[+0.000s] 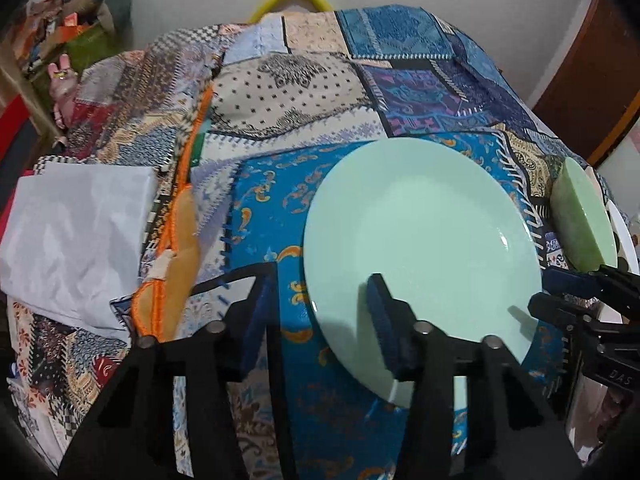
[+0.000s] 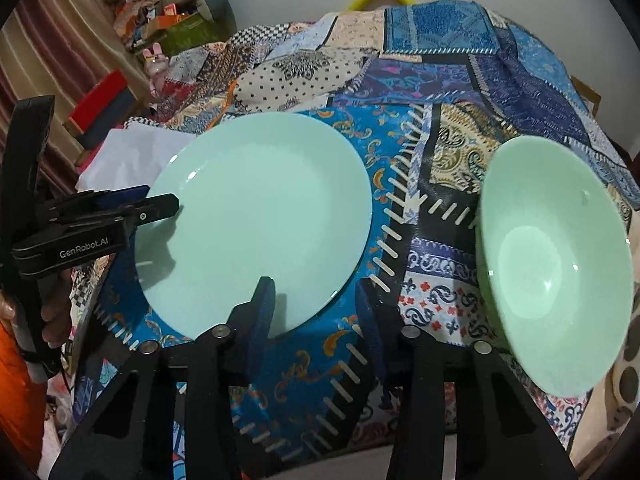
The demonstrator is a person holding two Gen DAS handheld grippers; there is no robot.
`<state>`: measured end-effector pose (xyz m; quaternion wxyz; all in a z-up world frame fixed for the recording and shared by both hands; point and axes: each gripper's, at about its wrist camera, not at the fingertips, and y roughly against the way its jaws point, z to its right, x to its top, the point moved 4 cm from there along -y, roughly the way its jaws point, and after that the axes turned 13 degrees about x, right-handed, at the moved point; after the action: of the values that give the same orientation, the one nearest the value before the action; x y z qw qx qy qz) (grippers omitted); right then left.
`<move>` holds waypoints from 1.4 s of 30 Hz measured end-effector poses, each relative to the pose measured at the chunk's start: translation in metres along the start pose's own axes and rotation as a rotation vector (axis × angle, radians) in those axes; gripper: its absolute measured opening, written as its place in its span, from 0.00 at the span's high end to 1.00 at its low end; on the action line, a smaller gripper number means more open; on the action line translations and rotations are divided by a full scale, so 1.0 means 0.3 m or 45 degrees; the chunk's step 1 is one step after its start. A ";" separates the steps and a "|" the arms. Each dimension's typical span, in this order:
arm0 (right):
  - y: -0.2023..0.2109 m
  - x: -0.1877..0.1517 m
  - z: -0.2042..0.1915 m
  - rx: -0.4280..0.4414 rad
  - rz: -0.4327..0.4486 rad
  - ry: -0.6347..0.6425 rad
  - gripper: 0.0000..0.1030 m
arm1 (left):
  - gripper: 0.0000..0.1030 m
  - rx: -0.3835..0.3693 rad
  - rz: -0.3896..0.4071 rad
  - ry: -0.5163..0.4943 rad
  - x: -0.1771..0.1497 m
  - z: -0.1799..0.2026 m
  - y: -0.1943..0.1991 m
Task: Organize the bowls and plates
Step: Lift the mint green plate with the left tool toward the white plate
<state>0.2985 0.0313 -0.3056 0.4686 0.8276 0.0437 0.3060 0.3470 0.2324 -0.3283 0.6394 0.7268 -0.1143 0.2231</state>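
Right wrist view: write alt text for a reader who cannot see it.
A pale green plate lies flat on a patchwork cloth, with the right gripper straddling its near rim and the left gripper at its left rim. A green bowl sits to the right, apart from the plate.

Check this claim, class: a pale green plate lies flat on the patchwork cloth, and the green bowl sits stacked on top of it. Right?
Not quite. The bowl stands beside the plate, apart from it on the patchwork cloth, not stacked. The right wrist view shows this.
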 end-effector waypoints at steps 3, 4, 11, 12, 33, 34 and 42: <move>-0.015 0.007 0.002 0.001 -0.010 -0.008 0.67 | 0.56 0.003 0.015 -0.020 0.014 0.010 -0.010; -0.018 0.009 0.003 -0.007 -0.009 -0.007 0.67 | 0.57 -0.002 0.019 -0.020 0.019 0.012 -0.013; -0.036 0.029 0.024 0.022 -0.026 -0.038 0.67 | 0.57 -0.080 0.022 -0.076 0.055 0.043 -0.034; -0.039 0.035 0.032 0.041 -0.026 -0.064 0.67 | 0.57 -0.090 0.021 -0.082 0.057 0.045 -0.035; -0.001 -0.013 0.010 0.135 -0.008 -0.097 0.72 | 0.57 -0.065 -0.038 -0.046 -0.095 0.037 0.082; 0.005 -0.016 0.010 0.137 -0.001 -0.100 0.73 | 0.58 -0.066 -0.038 -0.044 -0.104 0.039 0.092; 0.060 -0.055 0.001 0.124 0.037 -0.073 0.76 | 0.58 -0.068 -0.002 -0.027 -0.159 0.065 0.187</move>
<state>0.2814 0.0153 -0.2990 0.4242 0.8584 0.0332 0.2866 0.2835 0.1989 -0.3032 0.6573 0.7121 -0.1266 0.2118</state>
